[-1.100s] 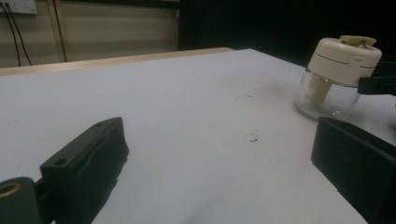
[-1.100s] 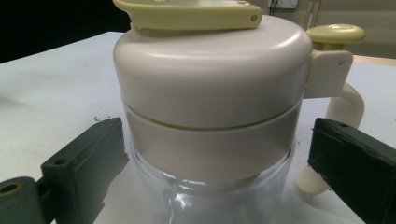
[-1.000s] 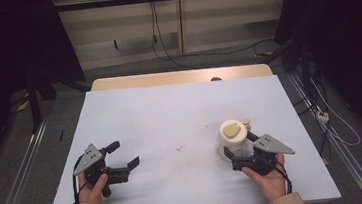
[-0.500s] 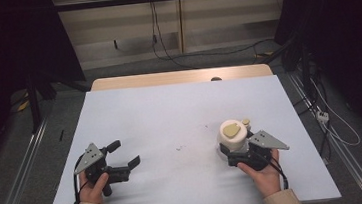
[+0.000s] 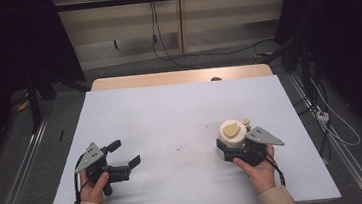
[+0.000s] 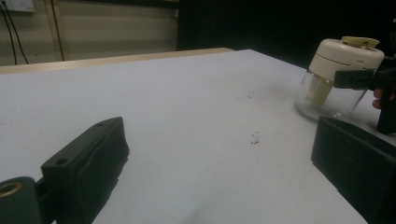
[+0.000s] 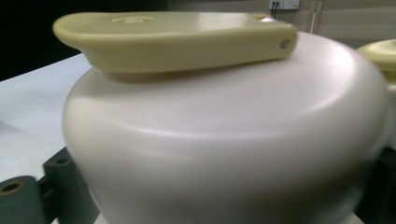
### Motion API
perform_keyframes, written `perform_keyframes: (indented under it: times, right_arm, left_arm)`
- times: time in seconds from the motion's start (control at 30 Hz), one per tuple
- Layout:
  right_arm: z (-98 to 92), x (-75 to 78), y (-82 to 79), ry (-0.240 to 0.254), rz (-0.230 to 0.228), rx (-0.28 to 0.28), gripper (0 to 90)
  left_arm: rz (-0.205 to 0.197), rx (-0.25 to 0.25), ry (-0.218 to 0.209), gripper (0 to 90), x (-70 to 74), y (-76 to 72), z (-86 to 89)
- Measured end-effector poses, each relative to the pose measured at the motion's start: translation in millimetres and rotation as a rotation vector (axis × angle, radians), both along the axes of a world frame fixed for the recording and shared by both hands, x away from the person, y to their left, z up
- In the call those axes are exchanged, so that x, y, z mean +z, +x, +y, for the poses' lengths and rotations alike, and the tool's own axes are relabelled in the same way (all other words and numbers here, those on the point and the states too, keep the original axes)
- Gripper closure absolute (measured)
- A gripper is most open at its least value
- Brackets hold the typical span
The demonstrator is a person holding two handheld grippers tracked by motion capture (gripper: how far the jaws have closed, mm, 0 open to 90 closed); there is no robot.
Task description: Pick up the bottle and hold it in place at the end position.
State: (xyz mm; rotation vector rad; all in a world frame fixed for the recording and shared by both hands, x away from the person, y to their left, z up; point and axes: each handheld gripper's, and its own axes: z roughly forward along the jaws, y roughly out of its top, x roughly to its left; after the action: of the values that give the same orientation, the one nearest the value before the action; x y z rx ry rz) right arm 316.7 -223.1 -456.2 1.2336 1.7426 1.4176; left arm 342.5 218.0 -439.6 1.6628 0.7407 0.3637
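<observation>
1. A small jar (image 5: 233, 139), clear-bodied with a cream lid (image 7: 224, 135) and a yellow-green flap (image 7: 173, 37), stands right of the crumbs (image 5: 179, 148) on the white table (image 5: 170, 113).
2. The right gripper (image 5: 235, 153) has its jaws either side of the lid; whether they actually pinch it I cannot tell.
3. The left gripper (image 5: 124, 160), well left of the jar, sits with jaws spread and empty.
4. The jar looks light, rigid and smooth, possibly breakable below; hold the lid's broad wall, not the flap.

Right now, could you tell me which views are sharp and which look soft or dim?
High view: table evenly lit, surroundings dark. Left gripper view: jar fairly sharp, near jaws blurred. Right gripper view: jar lid so close it is soft, with mild glare.
</observation>
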Motion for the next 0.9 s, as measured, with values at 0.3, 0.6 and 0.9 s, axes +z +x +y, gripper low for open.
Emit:
perform_keyframes:
  times: [0.3, 0.6, 0.9]
  right_arm:
    - [1.7, 0.1, 2.5, 0.0, 0.004, -0.004, 5.4]
    - [-0.2, 1.2, 2.2, 0.004, 0.015, 0.004, 5.7]
    - [0.0, 8.1, 1.4, 0.014, -0.001, 0.015, 6.2]
  left_arm:
    - [0.002, -0.008, 0.014, 3.4, -1.1, -1.4, 0.6]
    - [0.002, -0.007, -0.002, 3.4, -1.5, 1.1, -0.4]
    - [-0.002, -0.007, -0.004, 3.5, -1.0, 0.3, -0.8]
